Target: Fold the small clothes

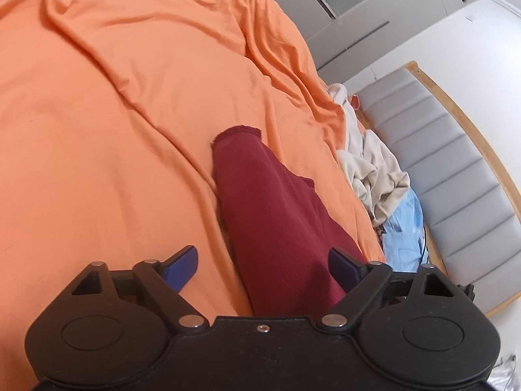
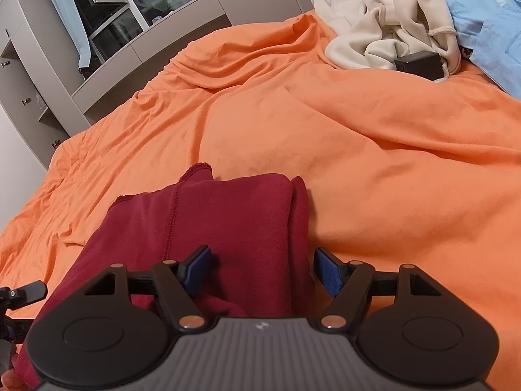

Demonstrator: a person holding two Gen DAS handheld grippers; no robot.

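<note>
In front of you the folded dark-red knit garment [image 2: 224,228] lies on the rumpled orange bed sheet [image 2: 374,150]. Far behind it, to your right, a crumpled cream fleece garment [image 2: 384,26] rests beside a light-blue cloth [image 2: 488,16], with a small black box [image 2: 420,65] against the fleece.

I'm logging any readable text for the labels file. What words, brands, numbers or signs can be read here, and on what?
No text can be read.
Light blue cloth: a faint print, too blurred to read.
Right gripper: a small emblem on its grey body, no letters legible.
Maroon garment: no label shows.
</note>
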